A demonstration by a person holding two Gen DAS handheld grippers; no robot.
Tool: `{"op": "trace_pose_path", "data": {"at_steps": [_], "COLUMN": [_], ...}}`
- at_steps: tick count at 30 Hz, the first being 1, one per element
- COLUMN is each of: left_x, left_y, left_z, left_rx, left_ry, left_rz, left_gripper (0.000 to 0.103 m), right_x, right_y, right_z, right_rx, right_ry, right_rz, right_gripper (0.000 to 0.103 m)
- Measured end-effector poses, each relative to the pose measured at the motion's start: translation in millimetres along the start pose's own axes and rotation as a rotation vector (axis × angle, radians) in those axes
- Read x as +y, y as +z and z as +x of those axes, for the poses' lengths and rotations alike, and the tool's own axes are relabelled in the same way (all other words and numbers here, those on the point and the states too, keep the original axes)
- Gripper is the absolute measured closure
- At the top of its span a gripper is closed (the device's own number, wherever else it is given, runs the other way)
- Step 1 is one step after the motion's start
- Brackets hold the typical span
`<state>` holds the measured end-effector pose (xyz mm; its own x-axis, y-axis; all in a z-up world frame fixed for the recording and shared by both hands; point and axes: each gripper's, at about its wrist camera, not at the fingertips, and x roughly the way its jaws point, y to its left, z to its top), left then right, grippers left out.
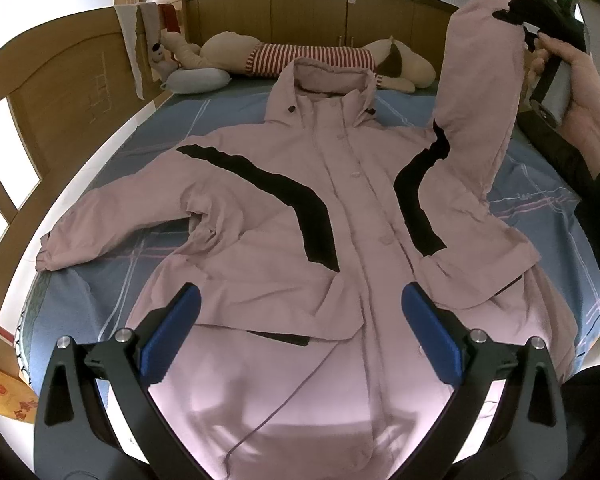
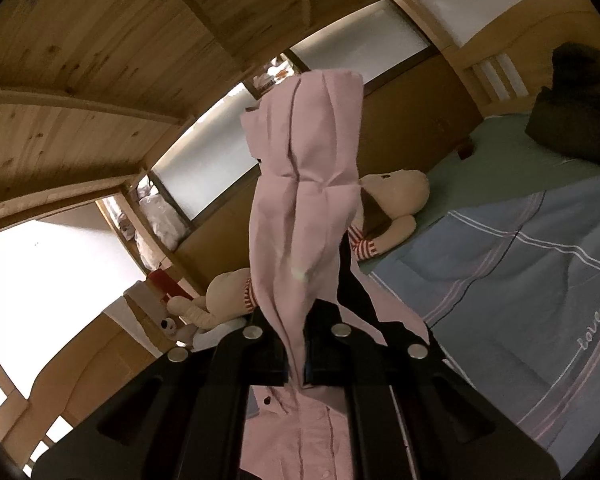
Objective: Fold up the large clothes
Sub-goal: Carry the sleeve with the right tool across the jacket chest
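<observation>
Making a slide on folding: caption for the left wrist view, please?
Open left gripper hovers over a pink jacket on the bed; right gripper lifts one sleeve.

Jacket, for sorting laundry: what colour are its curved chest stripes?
Black stripes on the pink jacket, clearest in the left wrist view.

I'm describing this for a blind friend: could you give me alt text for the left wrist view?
A pink jacket lies face up on a blue bed sheet, its right sleeve lifted by the right gripper. The open left gripper hovers above the hem; a plush toy lies beyond.
</observation>
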<state>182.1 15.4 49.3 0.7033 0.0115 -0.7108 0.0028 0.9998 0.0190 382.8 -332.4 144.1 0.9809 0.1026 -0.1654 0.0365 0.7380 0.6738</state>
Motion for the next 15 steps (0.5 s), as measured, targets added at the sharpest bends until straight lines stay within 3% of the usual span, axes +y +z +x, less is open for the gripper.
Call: {"op": "trace_pose_path", "data": {"at_steps": [15], "left_x": [6], "left_y": [-2], "left_z": [2], "left_rx": [0.009], "left_ry": [0.009], "left_rz": [0.005], "left_gripper": [0.002], "right_x": [21], "right_y": [-21], "right_z": [15], "right_rx": [0.041], "right_ry": [0.019], "right_rz": [-0.06], "right_gripper": [0.098]}}
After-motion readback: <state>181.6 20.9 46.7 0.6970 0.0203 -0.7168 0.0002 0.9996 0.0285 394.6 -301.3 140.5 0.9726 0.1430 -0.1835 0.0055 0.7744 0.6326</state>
